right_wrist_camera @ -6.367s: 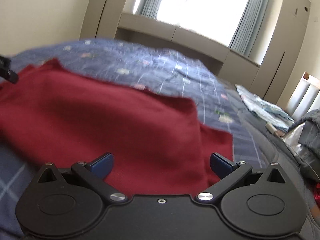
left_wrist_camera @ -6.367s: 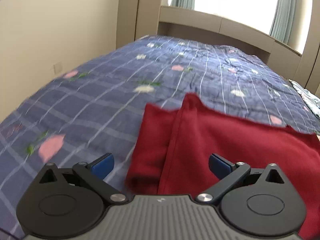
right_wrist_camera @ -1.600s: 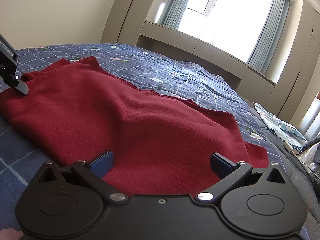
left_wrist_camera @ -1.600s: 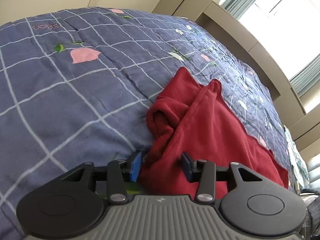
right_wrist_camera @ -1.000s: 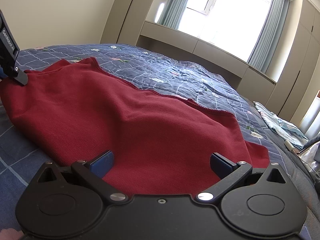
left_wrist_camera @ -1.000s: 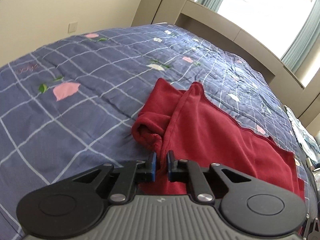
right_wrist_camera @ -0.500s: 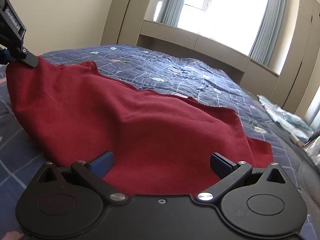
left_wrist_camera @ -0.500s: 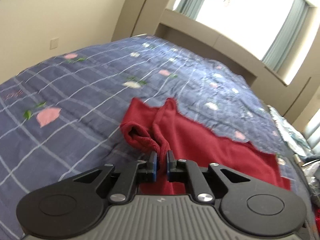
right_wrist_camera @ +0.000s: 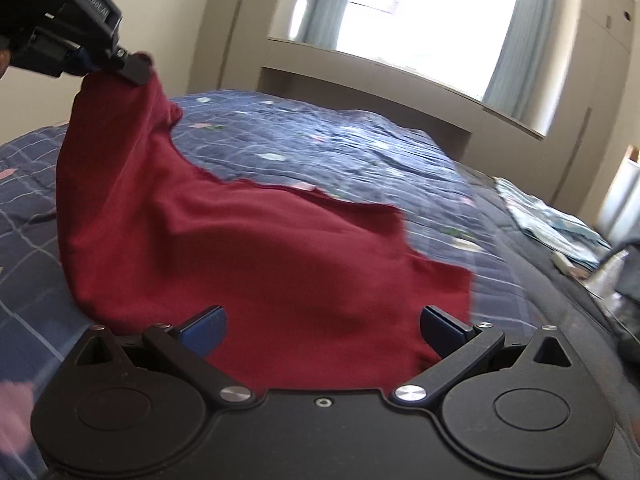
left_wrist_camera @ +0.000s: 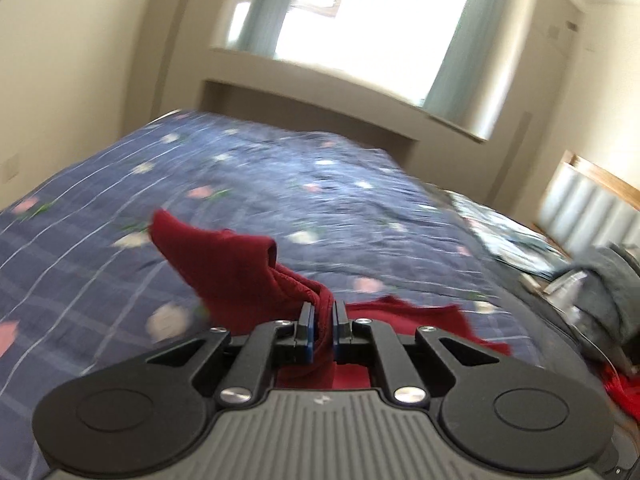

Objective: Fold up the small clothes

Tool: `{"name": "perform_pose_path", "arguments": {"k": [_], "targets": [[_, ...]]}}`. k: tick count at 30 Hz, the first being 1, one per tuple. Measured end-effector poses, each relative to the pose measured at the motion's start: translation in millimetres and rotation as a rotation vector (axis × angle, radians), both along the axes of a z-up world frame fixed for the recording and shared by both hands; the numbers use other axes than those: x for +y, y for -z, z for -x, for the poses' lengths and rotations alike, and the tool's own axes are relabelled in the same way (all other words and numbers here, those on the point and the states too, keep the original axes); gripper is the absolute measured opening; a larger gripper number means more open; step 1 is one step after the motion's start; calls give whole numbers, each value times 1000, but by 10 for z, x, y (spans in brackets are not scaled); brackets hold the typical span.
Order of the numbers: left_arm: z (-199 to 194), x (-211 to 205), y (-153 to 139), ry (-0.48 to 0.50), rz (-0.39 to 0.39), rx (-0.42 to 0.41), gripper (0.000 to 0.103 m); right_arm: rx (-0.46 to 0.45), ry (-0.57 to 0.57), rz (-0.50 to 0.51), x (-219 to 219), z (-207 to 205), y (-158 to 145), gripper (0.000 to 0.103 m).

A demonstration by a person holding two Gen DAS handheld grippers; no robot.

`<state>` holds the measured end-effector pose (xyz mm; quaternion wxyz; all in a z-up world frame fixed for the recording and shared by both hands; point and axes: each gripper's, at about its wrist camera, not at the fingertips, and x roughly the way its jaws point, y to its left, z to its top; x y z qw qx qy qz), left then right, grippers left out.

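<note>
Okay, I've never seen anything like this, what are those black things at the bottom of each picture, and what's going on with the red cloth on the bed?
Those black things are hand-held grippers, one in each of a person's hands, each with a camera looking forward along its two blue-padded fingers. One picture comes from each.

In the left wrist view, the left gripper is shut on a bunched edge of a red garment, lifting that end off a blue checked bedspread. The right wrist view shows the same lift from the side: the left gripper at top left, cloth hanging from it.

The right gripper is open, its fingers on either side of the garment's near part, gripping nothing. Other laundry lies far right.
</note>
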<state>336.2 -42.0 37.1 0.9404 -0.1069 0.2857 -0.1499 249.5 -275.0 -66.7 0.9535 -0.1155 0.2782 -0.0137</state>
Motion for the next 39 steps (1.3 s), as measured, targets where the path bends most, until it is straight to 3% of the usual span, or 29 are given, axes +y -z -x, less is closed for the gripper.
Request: {"name": "perform_pose_path", "arguments": {"k": [7, 14, 19, 23, 32, 37, 39], "targets": [[115, -865, -148, 240, -23, -53, 7, 6, 123, -23, -627, 309, -99, 103], [383, -1485, 147, 412, -67, 22, 7, 49, 224, -55, -1029, 589, 47, 102], [486, -1604, 452, 416, -109, 97, 7, 56, 260, -146, -1198, 664, 103, 102], [498, -1525, 504, 404, -116, 104, 7, 25, 229, -246, -1300, 542, 27, 102], [468, -1514, 573, 406, -116, 120, 8, 32, 43, -624, -1481, -224, -218, 102], [462, -1531, 611, 402, -117, 129, 8, 85, -15, -683, -1365, -687, -226, 89], [451, -1532, 620, 401, -115, 133, 8, 119, -8, -706, -1344, -841, -182, 73]]}}
